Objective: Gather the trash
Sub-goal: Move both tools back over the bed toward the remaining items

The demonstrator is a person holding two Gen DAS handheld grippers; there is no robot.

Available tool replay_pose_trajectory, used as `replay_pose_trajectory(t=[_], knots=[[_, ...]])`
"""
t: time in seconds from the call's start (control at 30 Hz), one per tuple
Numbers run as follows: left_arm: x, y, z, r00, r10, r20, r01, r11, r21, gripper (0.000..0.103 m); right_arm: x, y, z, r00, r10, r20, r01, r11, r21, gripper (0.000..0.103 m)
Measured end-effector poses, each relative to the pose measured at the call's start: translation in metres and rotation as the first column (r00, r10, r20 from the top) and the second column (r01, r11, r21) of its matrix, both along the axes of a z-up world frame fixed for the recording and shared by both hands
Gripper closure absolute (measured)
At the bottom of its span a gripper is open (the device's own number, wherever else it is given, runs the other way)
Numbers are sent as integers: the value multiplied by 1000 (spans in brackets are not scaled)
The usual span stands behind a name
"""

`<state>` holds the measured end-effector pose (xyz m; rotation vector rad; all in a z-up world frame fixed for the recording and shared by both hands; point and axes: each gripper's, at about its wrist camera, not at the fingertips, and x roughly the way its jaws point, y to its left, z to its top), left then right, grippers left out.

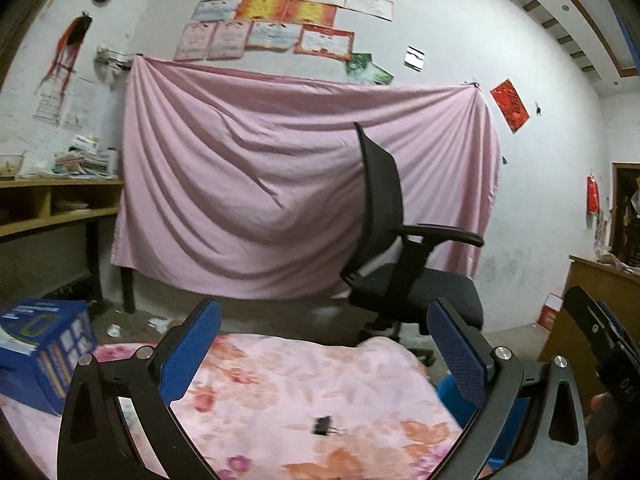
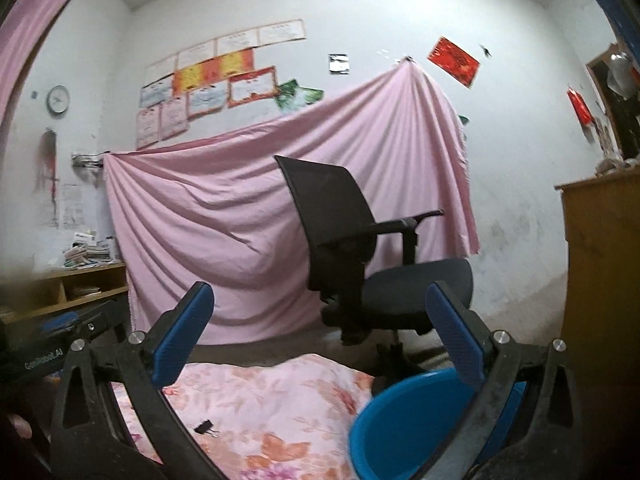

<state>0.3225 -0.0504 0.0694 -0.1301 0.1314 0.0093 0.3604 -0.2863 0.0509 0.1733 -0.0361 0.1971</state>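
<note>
Both tools spread wide, nothing between the pads: left tool (image 1: 324,344) and right tool (image 2: 320,332) each point roughly level across the room at the black office chair (image 2: 360,248) in front of the pink sheet (image 1: 280,184) hung on the wall. Blue bin (image 2: 404,428) sits low right in the right wrist view, at the edge of the floral cloth (image 2: 272,408) covering the bench; rim faces the camera, the inside that shows looks bare, the rest hidden behind the right tool's finger, so contents can't be confirmed. In the left wrist view only a sliver of that bin (image 1: 448,392) shows past the cloth's right edge. One black binder clip (image 1: 325,426) lies on the cloth, apart from the bin, alone. Blue printed carton (image 1: 40,344) stands at the cloth's left side, closed, contents unknown. Trash visible: small crumpled white scraps (image 1: 114,331) on the floor beyond the bench, near the wooden desk's legs, well apart from both tools and from the bin.
</note>
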Motion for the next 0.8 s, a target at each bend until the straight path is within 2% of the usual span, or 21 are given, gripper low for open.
replay_pose_trajectory(t=[0.23, 0.6, 0.8], knots=[[-11, 33, -11, 999, 48, -11, -48, 999, -1, 2, 5, 34, -5, 998, 63, -7, -63, 994, -84, 0], [-14, 69, -36, 993, 105, -45, -106, 994, -6, 2, 23, 64, -21, 986, 141, -92, -152, 980, -126, 0], [-5, 87, -49, 984, 128, -125, -131, 991, -23, 2, 39, 76, -32, 970, 162, -184, -187, 973, -133, 0]])
